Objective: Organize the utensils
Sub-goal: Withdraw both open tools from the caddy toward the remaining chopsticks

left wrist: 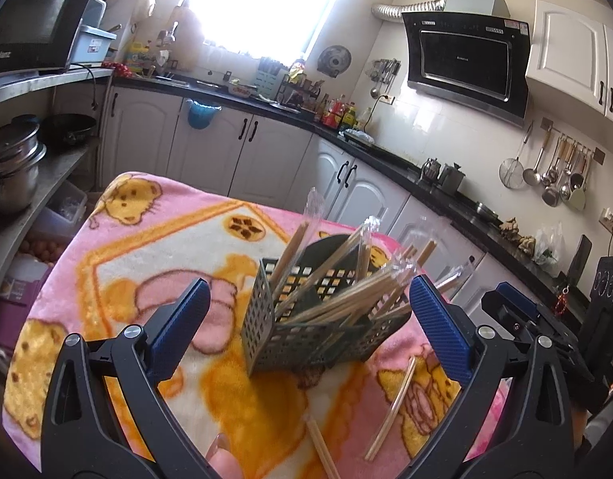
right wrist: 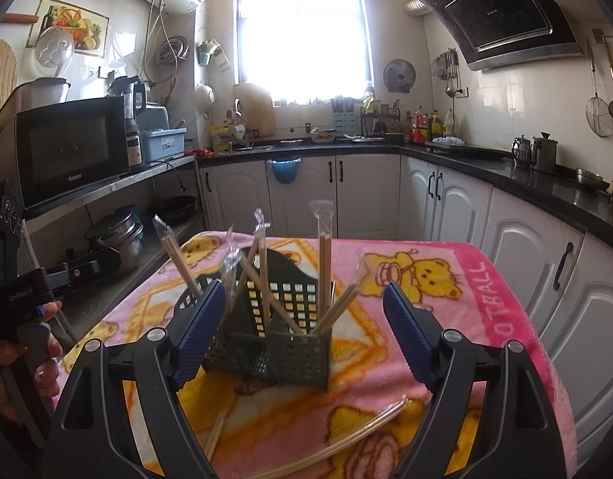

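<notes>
Both tongs, left (left wrist: pixel 308 311) and right (right wrist: pixel 304 327), agape, empty. Risk: knocking basket (right wrist: pixel 266 343), spilling chopsticks (right wrist: pixel 324 267); loose pairs (right wrist: pixel 358 435) sliding off worktop (right wrist: pixel 486 319).

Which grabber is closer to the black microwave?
Left. The left gripper is on the microwave's side of the table; the right gripper sits farther over, toward the white cupboards.
</notes>
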